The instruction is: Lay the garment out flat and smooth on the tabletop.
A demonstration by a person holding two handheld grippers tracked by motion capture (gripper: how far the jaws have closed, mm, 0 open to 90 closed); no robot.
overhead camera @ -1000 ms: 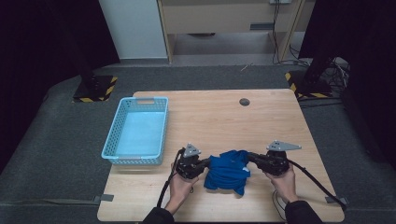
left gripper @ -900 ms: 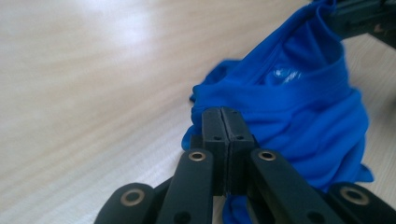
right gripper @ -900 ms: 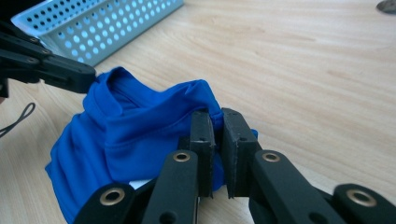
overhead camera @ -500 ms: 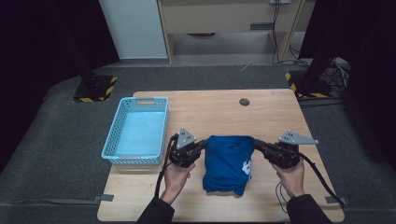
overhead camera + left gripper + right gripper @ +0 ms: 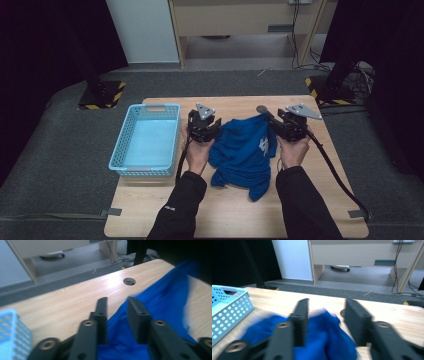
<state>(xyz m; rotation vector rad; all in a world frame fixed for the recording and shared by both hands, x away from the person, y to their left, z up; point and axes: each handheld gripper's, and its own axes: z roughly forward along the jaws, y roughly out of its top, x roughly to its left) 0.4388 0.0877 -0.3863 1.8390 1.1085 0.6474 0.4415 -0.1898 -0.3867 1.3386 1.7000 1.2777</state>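
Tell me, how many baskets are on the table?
1. The light blue basket sits on the left part of the wooden table, left of the blue shirt. None seems hidden.

Both forearms reach forward side by side in dark sleeves. The left gripper (image 5: pixel 204 126) and the right gripper (image 5: pixel 286 125) are held level with each other, their fingers (image 5: pixel 101 312) parted, having just been opening.
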